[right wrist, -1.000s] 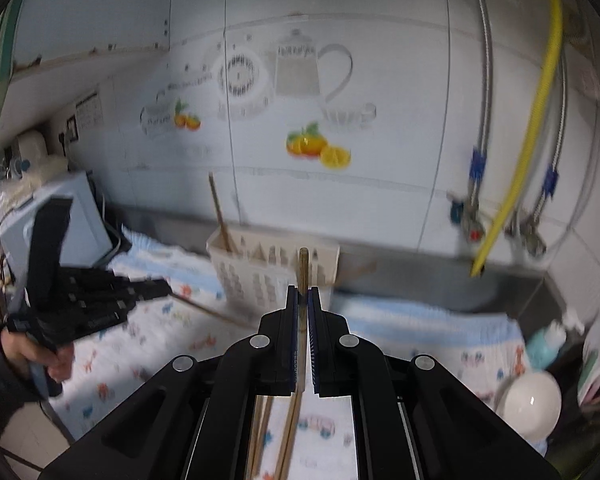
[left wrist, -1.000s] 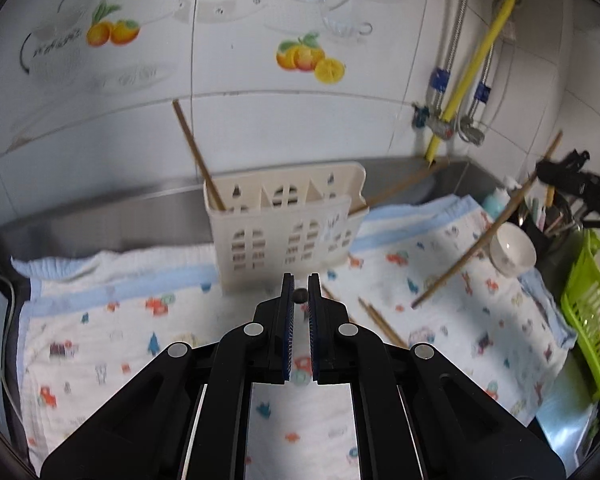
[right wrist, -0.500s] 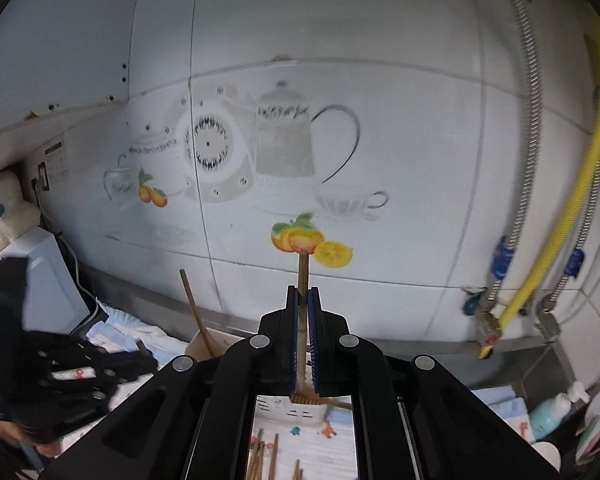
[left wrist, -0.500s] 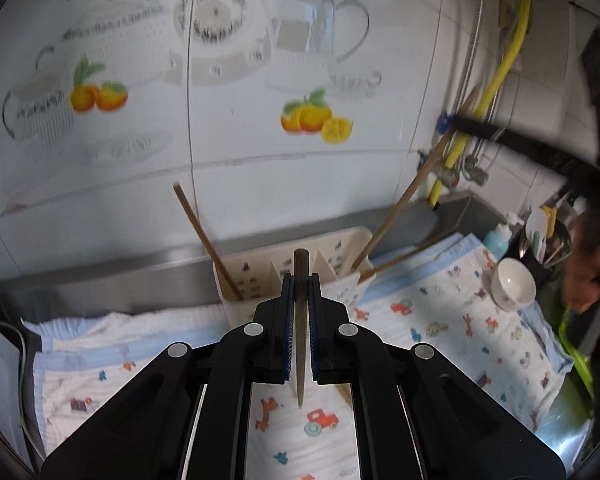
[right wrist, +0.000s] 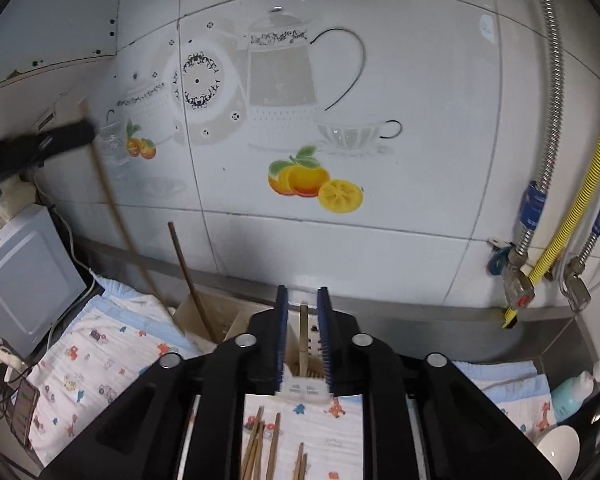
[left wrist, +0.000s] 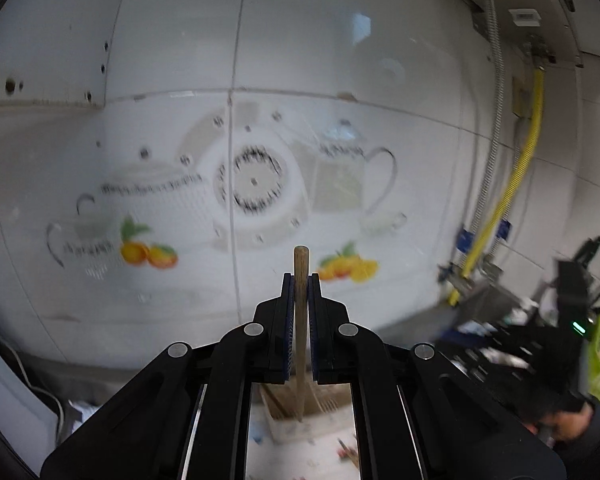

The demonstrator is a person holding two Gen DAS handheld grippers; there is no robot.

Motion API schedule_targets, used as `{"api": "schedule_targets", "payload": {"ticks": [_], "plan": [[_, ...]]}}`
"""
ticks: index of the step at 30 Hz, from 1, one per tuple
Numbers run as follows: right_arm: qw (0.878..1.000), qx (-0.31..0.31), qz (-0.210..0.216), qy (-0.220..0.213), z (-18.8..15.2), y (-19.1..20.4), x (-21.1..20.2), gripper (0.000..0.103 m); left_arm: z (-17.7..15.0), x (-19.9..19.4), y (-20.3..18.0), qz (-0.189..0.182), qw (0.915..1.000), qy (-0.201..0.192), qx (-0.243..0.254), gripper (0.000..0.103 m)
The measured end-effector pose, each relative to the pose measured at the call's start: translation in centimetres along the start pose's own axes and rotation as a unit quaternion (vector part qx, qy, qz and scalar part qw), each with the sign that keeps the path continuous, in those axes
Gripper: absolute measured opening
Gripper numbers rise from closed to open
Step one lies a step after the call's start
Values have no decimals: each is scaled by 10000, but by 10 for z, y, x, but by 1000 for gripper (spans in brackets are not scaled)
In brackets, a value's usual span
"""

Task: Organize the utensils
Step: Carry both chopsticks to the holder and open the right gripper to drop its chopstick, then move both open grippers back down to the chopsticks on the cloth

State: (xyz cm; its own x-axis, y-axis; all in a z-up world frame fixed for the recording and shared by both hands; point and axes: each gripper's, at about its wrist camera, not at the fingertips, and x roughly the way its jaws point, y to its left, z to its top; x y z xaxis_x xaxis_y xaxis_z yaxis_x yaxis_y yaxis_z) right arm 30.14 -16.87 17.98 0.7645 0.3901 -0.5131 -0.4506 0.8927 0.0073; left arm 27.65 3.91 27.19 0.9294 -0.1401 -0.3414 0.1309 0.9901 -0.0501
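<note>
The left gripper [left wrist: 299,280] is holding one chopstick [left wrist: 300,320] upright, its jaws clamped on the shaft with the blunt end poking up past the tips and the lower end hanging over the cream utensil holder [left wrist: 296,404], which is showing only as a blurred patch between the arms. The right gripper [right wrist: 303,320] is sitting with its jaws apart on either side of a chopstick that is standing in the holder [right wrist: 306,388], touching neither pad as far as can be seen. The step in hand looks like dropping chopsticks into the holder one by one; the left's next move is probably calling for lowering the tip into a compartment without snagging the rim, then opening, while the right is likely heading back for another stick. The right wrist view is giving what the left lacks: a sharp look at the table with its printed cloth [right wrist: 96,364], loose chopsticks [right wrist: 260,444] lying on it just in front of the holder, and a dark stick [right wrist: 188,280] leaning in the holder's left end. The left wrist view alone is showing the grip on the held stick.
</note>
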Motion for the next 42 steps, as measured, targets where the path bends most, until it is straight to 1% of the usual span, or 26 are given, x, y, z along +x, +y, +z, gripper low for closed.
{"api": "schedule_targets", "payload": {"ticks": [1,2,4,7,11,12,14,16,18,20,22,23,24,26,28,30,32,36,37,38,42], "plan": [[10000,-29,-7,3,-5,-1,-4,17,0,4,2,49,9999,-88,-35,5],[10000,-54,-6,19,-10,-1,-8,17,0,8,3,75,9999,-88,-72,5],[10000,-83,1,37,-21,-2,-16,17,-5,21,8,16,9997,-23,-246,5],[9998,-23,99,142,-42,-4,-25,18,-15,32,10,31,9995,57,-302,6],[9992,56,261,309,-81,-2,-38,18,-38,48,9,-92,9982,468,-357,6],[9988,106,322,354,-92,-2,-41,18,-43,49,7,-119,9978,550,-349,8],[9982,145,375,442,-111,1,-47,18,-52,44,1,-135,9975,642,-251,9],[9975,226,433,510,-131,2,-54,18,-61,33,-9,-154,9976,668,-26,9],[9963,336,490,619,-155,3,-62,18,-69,20,-14,-207,9973,695,65,11],[9959,348,448,710,-173,5,-66,18,-82,4,-20,-271,9968,748,101,17],[9952,363,384,818,-198,8,-72,18,-99,-14,-27,-316,9963,793,131,21],[9947,404,360,877,-211,9,-75,18,-107,-21,-29,-367,9958,831,124,25],[9940,449,360,928,-221,9,-77,18,-116,-27,-31,-421,9951,889,105,27],[9925,526,334,1056,-246,11,-81,18,-139,-40,-36,-525,9933,1027,-15,35],[9917,498,227,1167,-265,14,-83,18,-165,-49,-40,-614,9903,1240,-132,36],[9905,478,147,1282,-282,17,-84,18,-185,-54,-42,-666,9881,1367,-241,37],[9890,476,78,1401,-301,17,-85,18,-211,-57,-46,-692,9849,1548,-334,41],[9865,548,35,1541,-320,15,-81,17,-258,-52,-55,-799,9750,2015,-477,41],[9862,556,48,1559,-323,15,-80,17,-272,-49,-59,-855,9708,2184,-503,41],[9866,567,51,1530,-325,14,-81,17,-284,-49,-62,-888,9683,2277,-520,41],[9874,577,-19,1475,-325,14,-81,16,-320,-36,-78,-982,9572,2655,-606,41]]}}
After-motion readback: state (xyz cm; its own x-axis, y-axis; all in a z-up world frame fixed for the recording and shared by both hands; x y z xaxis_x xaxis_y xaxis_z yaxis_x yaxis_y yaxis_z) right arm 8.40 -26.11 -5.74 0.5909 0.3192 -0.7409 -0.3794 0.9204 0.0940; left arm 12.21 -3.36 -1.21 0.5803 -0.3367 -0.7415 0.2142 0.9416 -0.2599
